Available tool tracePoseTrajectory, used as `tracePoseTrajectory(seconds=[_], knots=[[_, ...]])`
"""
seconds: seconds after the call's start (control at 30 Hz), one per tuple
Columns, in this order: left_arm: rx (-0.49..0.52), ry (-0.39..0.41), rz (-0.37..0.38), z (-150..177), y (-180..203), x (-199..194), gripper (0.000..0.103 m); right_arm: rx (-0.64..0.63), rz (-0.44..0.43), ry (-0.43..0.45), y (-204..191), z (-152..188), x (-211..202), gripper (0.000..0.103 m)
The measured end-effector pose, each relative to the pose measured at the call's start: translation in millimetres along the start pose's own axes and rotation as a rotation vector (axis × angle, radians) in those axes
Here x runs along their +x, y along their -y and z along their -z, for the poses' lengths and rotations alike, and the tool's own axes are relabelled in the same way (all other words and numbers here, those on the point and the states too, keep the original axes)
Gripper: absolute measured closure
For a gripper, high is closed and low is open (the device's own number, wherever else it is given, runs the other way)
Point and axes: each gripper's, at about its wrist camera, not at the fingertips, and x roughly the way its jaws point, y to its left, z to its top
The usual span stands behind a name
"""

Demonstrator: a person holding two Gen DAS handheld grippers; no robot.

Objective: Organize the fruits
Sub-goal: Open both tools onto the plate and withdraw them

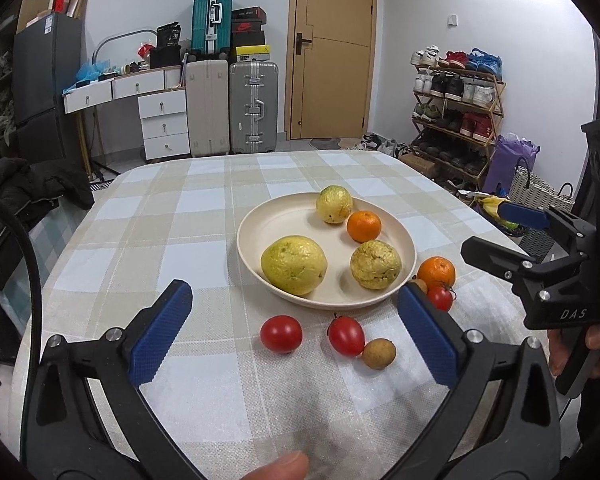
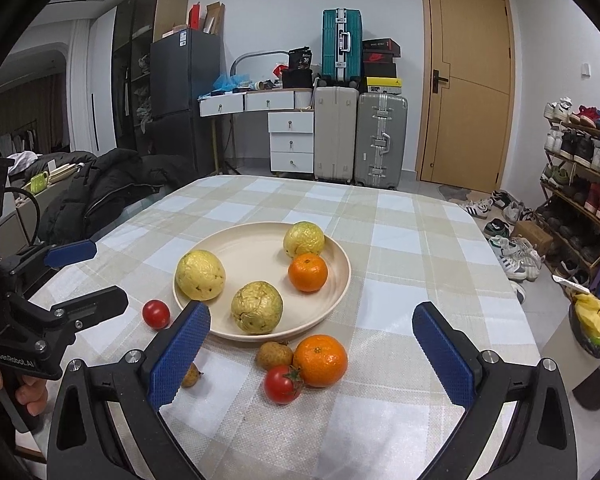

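The table (image 1: 148,216) bore a plate (image 1: 260,220) holding three guavas and an orange — outside it, an orange (image 2: 320,360) and tomato (image 2: 282,384) lay just ahead of the right claw (image 2: 320,360), the nearer one. Both it and the left claw (image 1: 296,336) gaped empty.

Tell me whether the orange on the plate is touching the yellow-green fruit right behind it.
Touching. In the right wrist view the orange sits against the lower edge of the yellow-green fruit on the plate, with no gap showing between them.
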Motion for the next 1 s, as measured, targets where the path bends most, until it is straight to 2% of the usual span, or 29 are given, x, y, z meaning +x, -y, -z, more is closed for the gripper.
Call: tracePoseTrajectory(seconds=[0.53, 0.73, 1.0], knots=[[0.015, -0.046, 0.009, 5.5, 2.6, 16.4, 0.001, 0.011, -0.013, -0.039, 6.2, 4.6, 8.3, 0.0], [0.021, -0.076, 0.005, 7.3, 1.2, 22.8, 0.001, 0.066, -0.001, -0.137, 24.1, 11.9, 25.0, 0.0], [0.031, -0.117, 0.01, 11.6, 3.1, 31.9, 0.001, 0.1, -0.07, -0.266, 26.1, 25.8, 44.8, 0.0]])
